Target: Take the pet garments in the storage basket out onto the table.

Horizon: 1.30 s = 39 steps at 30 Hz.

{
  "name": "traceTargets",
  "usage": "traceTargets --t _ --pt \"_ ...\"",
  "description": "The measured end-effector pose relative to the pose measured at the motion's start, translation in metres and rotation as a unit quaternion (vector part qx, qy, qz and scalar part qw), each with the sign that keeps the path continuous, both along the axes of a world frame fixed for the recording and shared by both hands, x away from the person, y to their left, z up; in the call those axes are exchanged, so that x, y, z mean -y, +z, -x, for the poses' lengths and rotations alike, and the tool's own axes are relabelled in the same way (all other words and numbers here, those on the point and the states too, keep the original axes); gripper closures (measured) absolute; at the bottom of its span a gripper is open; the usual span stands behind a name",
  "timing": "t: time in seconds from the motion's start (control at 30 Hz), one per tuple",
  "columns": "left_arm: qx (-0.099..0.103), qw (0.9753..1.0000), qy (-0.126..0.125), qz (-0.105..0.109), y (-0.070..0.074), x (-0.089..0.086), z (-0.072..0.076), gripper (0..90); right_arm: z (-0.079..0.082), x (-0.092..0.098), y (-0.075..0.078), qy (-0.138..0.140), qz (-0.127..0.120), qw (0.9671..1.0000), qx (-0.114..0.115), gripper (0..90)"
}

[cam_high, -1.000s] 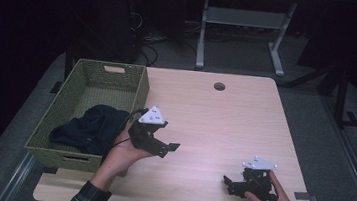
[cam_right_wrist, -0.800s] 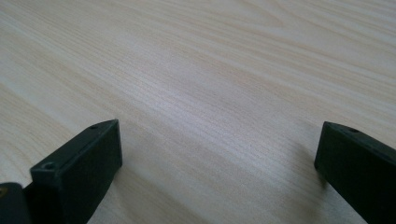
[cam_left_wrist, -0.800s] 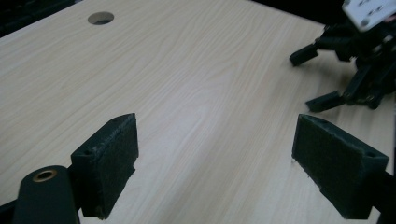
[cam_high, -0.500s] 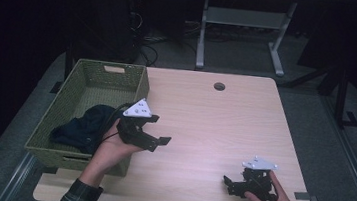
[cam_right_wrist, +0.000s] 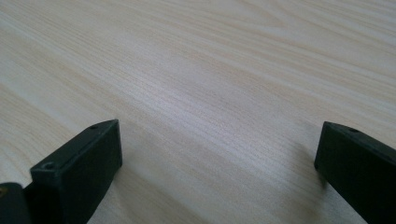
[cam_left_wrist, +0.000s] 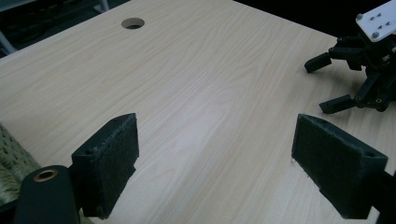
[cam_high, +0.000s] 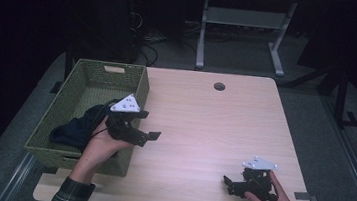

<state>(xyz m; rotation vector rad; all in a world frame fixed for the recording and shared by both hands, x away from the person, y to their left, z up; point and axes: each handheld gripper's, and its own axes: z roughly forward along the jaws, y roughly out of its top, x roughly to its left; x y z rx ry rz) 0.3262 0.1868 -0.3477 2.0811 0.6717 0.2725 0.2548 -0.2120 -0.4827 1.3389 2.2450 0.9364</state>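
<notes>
My left gripper hovers open over the right rim of a green woven basket, with its jaws pointing right over the wooden table. In the left gripper view its pads stand wide apart with nothing between them. A dark cloth lies in the basket, partly hidden by the hand. My right gripper rests open near the table's front right, jaws pointing left; it is also in the left gripper view. Bare wood lies between its jaws in the right gripper view.
A round cable hole sits near the table's far edge, also in the left gripper view. A metal stand is on the floor behind the table. Dark floor surrounds the table.
My left gripper has drifted left, from over the table to the basket's right rim, staying open. The right gripper has not moved.
</notes>
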Motion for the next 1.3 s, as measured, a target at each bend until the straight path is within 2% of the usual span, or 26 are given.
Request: traceTargets --t 0.73,1.1,1.17,1.3 --pt "-0.006 0.9994 0.033 0.009 0.008 -0.043 -0.004 14.7 0.000 0.000 0.000 0.000 0.000 1.0000 0.000 0.4" --pt "-0.003 0.9979 0.064 0.009 0.012 -0.076 -0.005 15.2 0.000 0.000 0.000 0.000 0.000 1.0000 0.000 0.4" --pt "-0.001 0.9977 0.067 0.009 0.012 -0.082 -0.006 18.7 0.000 0.000 0.000 0.000 0.000 1.0000 0.000 0.4" --pt "-0.001 0.9969 0.078 0.006 0.012 -0.093 -0.006 18.9 0.000 0.000 0.000 0.000 0.000 1.0000 -0.001 0.5"
